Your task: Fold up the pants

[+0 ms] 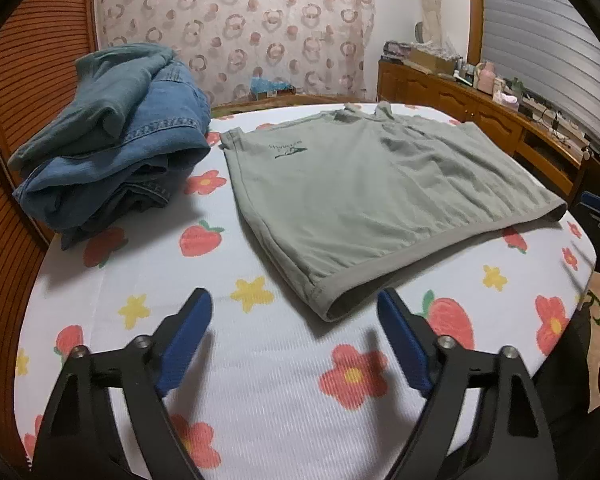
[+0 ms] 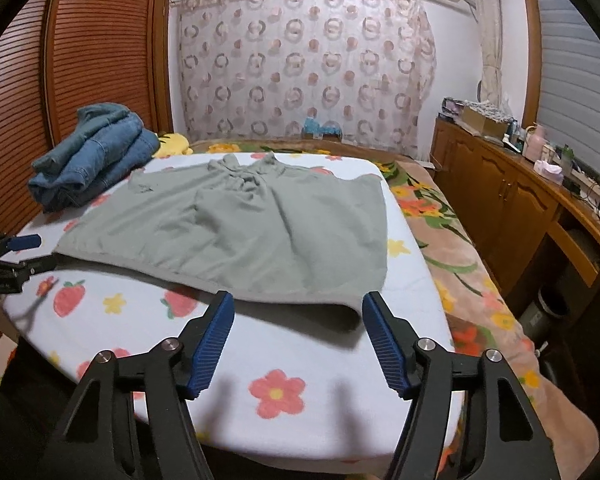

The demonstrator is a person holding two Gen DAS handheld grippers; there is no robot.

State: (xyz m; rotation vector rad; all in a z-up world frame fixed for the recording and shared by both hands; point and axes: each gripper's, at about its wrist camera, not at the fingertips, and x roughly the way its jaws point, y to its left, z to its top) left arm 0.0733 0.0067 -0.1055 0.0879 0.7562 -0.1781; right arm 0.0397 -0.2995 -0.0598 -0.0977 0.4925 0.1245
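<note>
Blue-padded fingers (image 1: 188,344) of the left gripper (image 1: 296,304) stand spread above a white flower-and-strawberry sheet (image 1: 268,380), nothing between them, just short of the near hem corner of the grey-green pants (image 1: 360,200). Across the bed, the right gripper (image 2: 298,304) is likewise spread and empty, its tips flanking the garment's other near corner without pinching it. No earlier view is given, so only the open stance can be told.

Grey-green pants lie flat and spread in the middle of the sheet, hem band toward both cameras, drawstring waist (image 2: 240,172) at the far end, and a small dark logo (image 1: 288,150) near the far left edge. A heap of blue denim clothes (image 1: 112,136) sits just beside them at the far left, against a slatted wooden door (image 2: 96,48). Behind the bed hangs a circle-patterned curtain (image 2: 300,64); a wooden cabinet (image 2: 500,192) cluttered with small items runs along the right wall.
</note>
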